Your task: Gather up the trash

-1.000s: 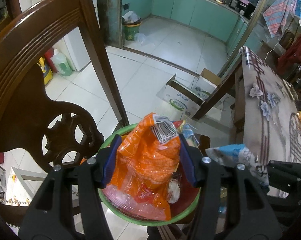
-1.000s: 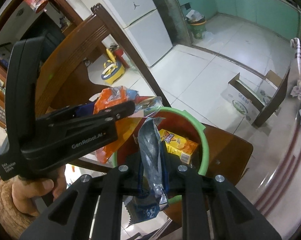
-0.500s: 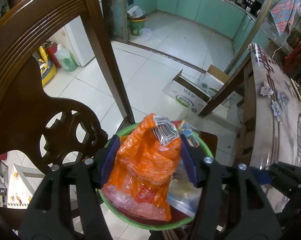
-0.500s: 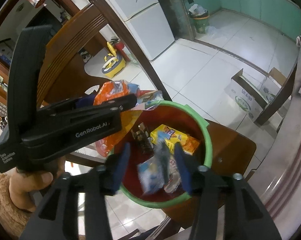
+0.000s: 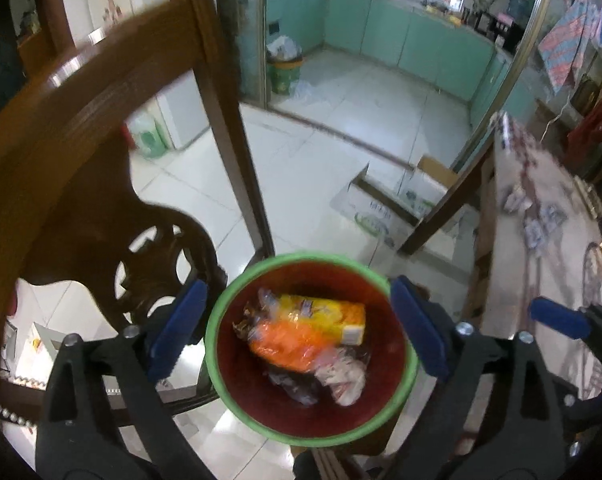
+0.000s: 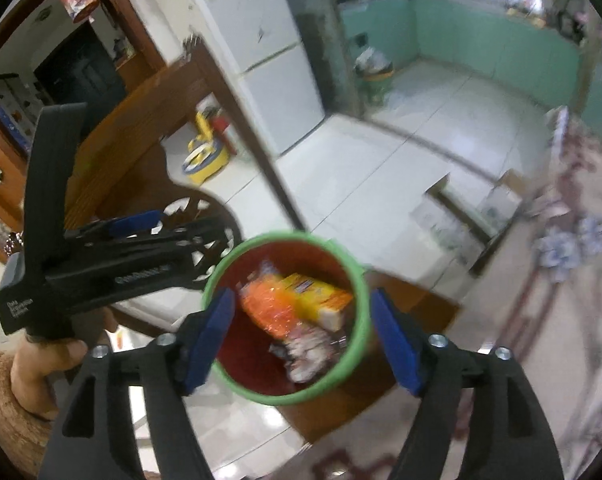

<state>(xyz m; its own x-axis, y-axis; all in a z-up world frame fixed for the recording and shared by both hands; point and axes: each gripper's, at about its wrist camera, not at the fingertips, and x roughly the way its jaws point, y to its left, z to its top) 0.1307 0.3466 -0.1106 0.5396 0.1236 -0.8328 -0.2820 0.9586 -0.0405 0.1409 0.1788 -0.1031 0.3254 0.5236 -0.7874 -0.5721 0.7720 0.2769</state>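
Now my left gripper (image 5: 297, 326) hung over the green-rimmed bin (image 5: 221, 364), its blue pads (image 5: 177, 322) spread wide either side of the rim and touching nothing; its jaws had just been opening, with no wrapper between them. My right gripper (image 6: 303, 338) hung over the same bin from the right, and its jaws too had just been opening and stood apart and empty.

Inside the bin lay the orange wrapper (image 5: 291, 342), resting partly on a yellow carton (image 5: 329, 312), with a crumpled pale wrapper (image 5: 343, 376) on the near side. All three sat well below the rim.

That bin stood on the seat of a carved wooden chair (image 5: 113, 92), whose back rose at the left. A patterned table (image 5: 541, 216) ran along the right. Far across the white tiled floor (image 5: 309, 160) lay an open cardboard box (image 5: 385, 208). In the right wrist view, a hand (image 6: 41, 368) gripped the left gripper's handle.
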